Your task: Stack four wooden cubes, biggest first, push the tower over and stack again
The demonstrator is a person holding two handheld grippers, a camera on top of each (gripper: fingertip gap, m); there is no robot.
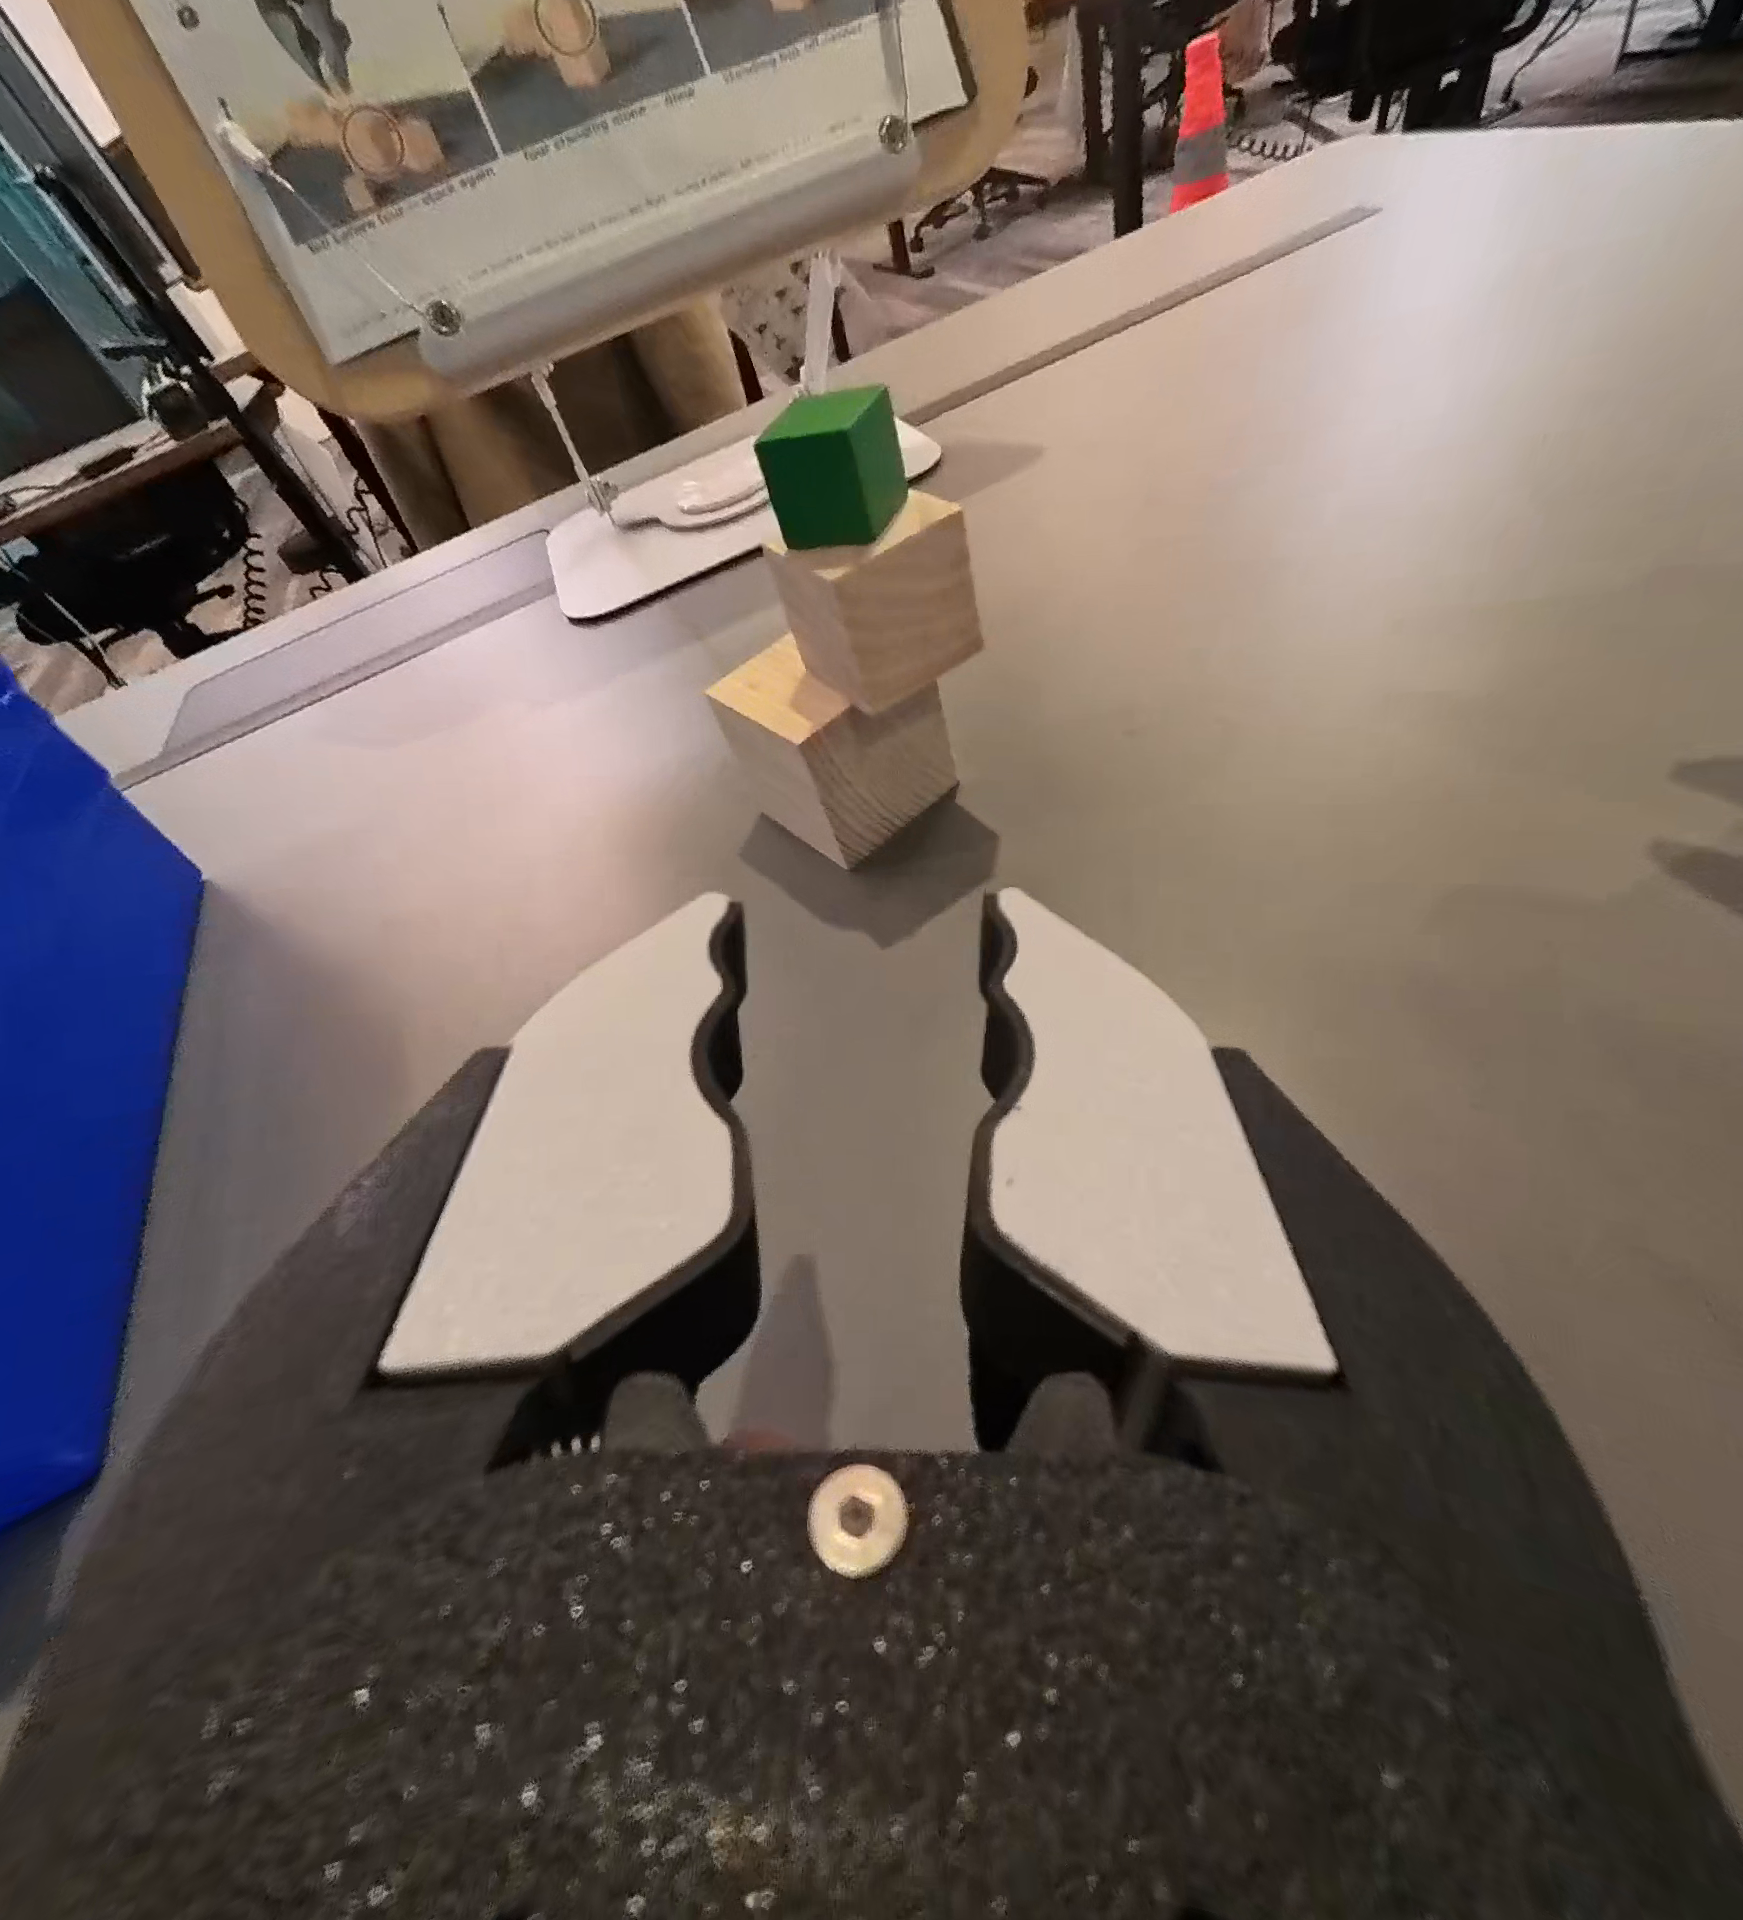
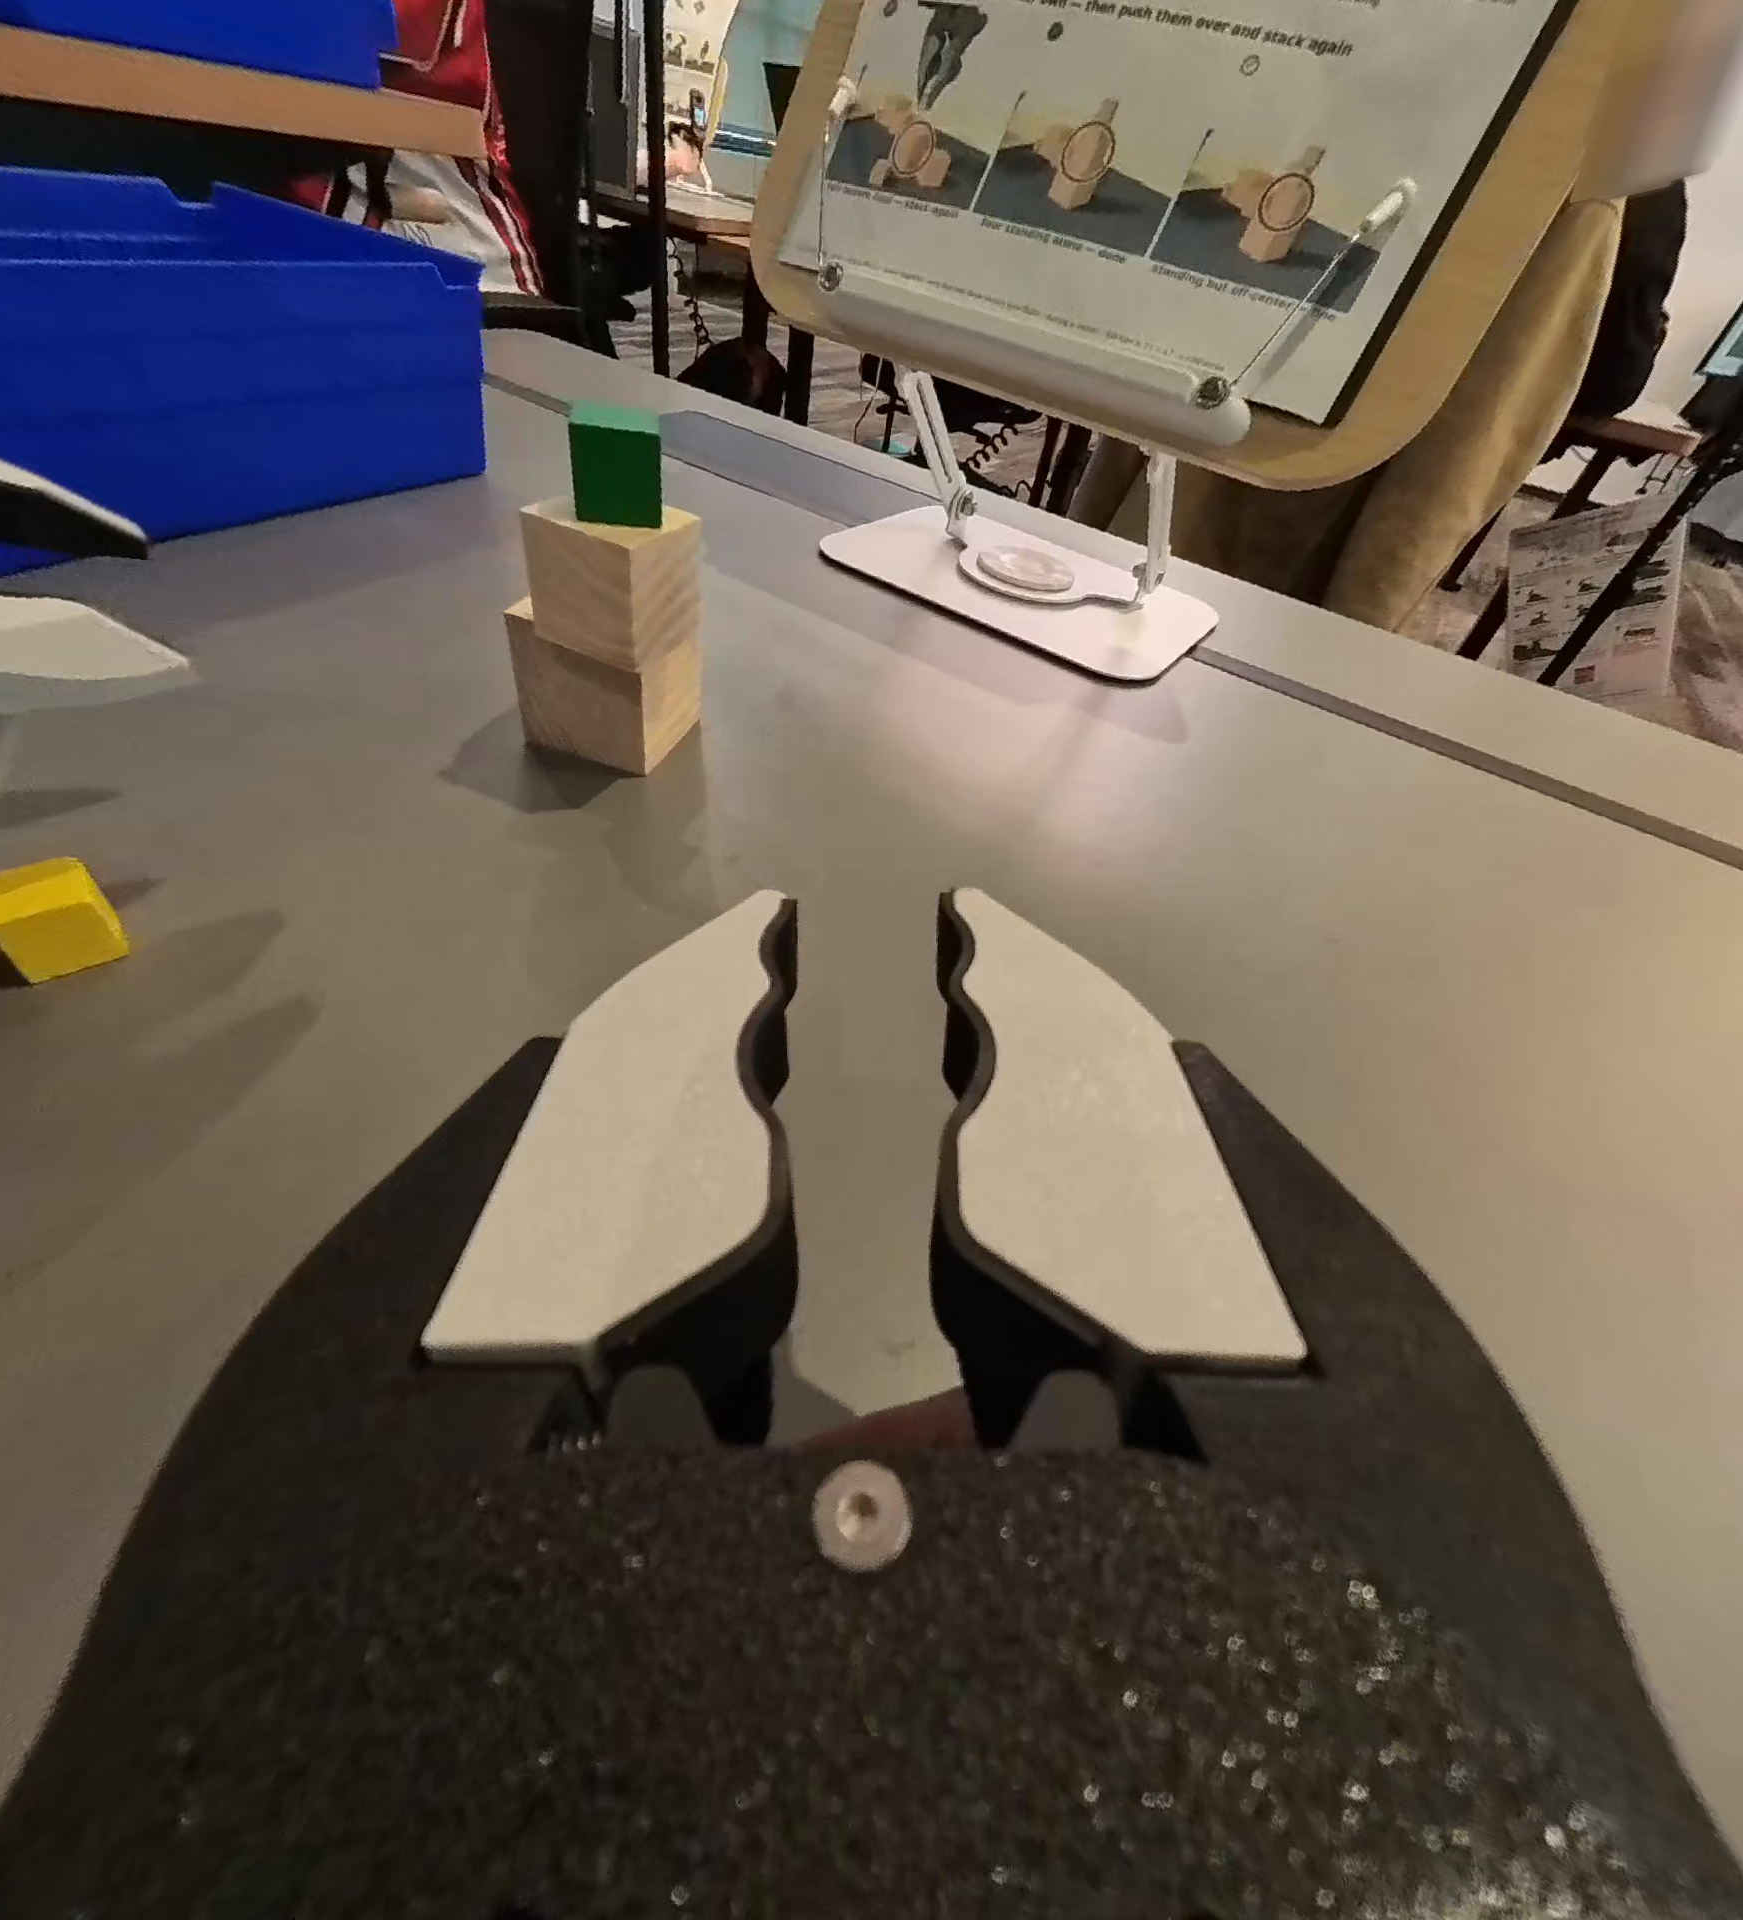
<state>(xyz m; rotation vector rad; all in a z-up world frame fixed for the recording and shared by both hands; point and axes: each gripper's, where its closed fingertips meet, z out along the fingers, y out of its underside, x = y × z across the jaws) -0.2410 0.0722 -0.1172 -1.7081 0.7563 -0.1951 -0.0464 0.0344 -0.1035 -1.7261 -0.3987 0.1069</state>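
Left wrist view: our left gripper hovers with jaws apart and empty, facing a three-cube tower near the bench's far edge: a large wooden cube on the bench, a medium wooden cube skewed on it, a green cube on top. Our right gripper is also parted, holding nothing. A yellow cube lies alone toward the left edge, well apart from the tower.

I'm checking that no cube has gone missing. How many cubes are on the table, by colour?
Plain wood: 2, the bottom cube and the one on it
Green: 1, the green cube on top
Yellow: 1, the yellow cube lying apart on the table
Total: 4
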